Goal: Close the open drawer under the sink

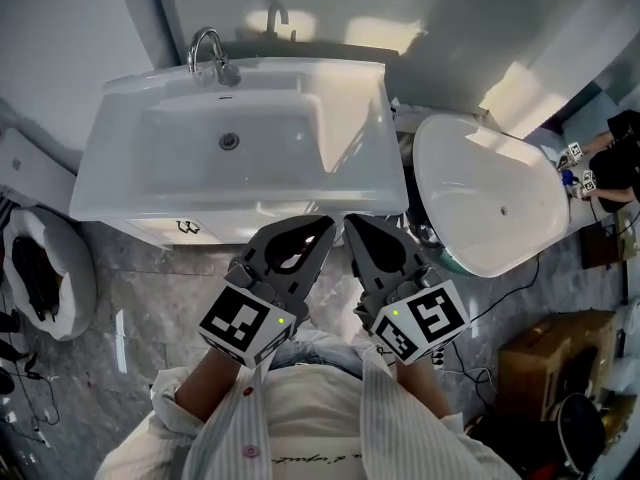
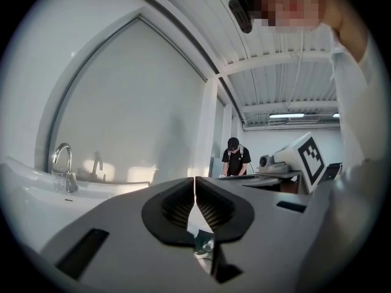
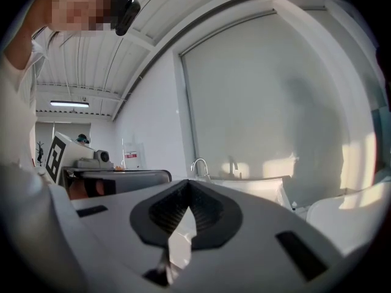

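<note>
A white sink (image 1: 120, 173) with a chrome tap (image 1: 207, 56) stands against the wall. Under its front edge shows a white strip of the drawer front (image 1: 160, 230) with a small dark handle (image 1: 187, 227), sticking out a little past the basin. My left gripper (image 1: 325, 227) and right gripper (image 1: 352, 222) are held side by side in front of the sink, just below its front right edge. Both point up and forward, jaws together with nothing between them. The left gripper (image 2: 195, 185) sees the tap (image 2: 63, 167) at its left. The right gripper (image 3: 188, 186) sees the tap (image 3: 199, 166) ahead.
A white bathtub (image 1: 495, 203) stands right of the sink. A white toilet (image 1: 52, 268) with a dark item on it is at the left. A cardboard box (image 1: 548, 353) and cables lie on the marble floor at right. A person (image 2: 236, 158) stands far off.
</note>
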Tool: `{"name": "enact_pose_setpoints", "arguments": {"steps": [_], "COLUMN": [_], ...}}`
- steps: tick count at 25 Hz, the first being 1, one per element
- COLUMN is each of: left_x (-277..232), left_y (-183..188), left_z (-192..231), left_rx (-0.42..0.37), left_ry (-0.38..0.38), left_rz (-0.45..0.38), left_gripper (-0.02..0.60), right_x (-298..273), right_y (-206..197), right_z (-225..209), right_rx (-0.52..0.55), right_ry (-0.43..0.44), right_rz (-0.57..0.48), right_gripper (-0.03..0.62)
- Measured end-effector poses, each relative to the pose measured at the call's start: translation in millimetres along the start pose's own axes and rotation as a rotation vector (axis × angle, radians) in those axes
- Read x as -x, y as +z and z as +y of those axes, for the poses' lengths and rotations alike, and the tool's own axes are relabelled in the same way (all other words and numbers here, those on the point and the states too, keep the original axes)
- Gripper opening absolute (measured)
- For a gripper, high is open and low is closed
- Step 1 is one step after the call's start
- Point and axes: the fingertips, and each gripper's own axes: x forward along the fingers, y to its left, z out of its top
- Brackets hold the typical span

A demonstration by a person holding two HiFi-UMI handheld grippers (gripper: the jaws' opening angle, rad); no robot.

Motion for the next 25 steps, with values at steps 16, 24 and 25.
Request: {"name": "enact_pose_setpoints", "arguments": {"steps": [16,24,25], "left_x": [9.9,15.6,16.1], "left_y": [-0.7,-2.8,-2.9], "left_z": [3.7,5.5,5.4], "left_rx": [0.009,0.009,0.012], "left_ry": [-0.003,-0.004,-0.005], "left_rz": [0.011,0.010,0.013], "left_gripper": [0.018,0.018,0.018], "right_x": [-11.2,-13.7,-13.6], "right_y": [-4.3,-11.6,-11.6], "right_z": [11.1,16.7,16.9], "right_rx": [0.005,0.014,0.015], "right_ry": [-0.006,-0.008,-0.009], "right_rz": [0.013,0.034,0.034], "right_gripper": [0.009,0.009,0.009]}}
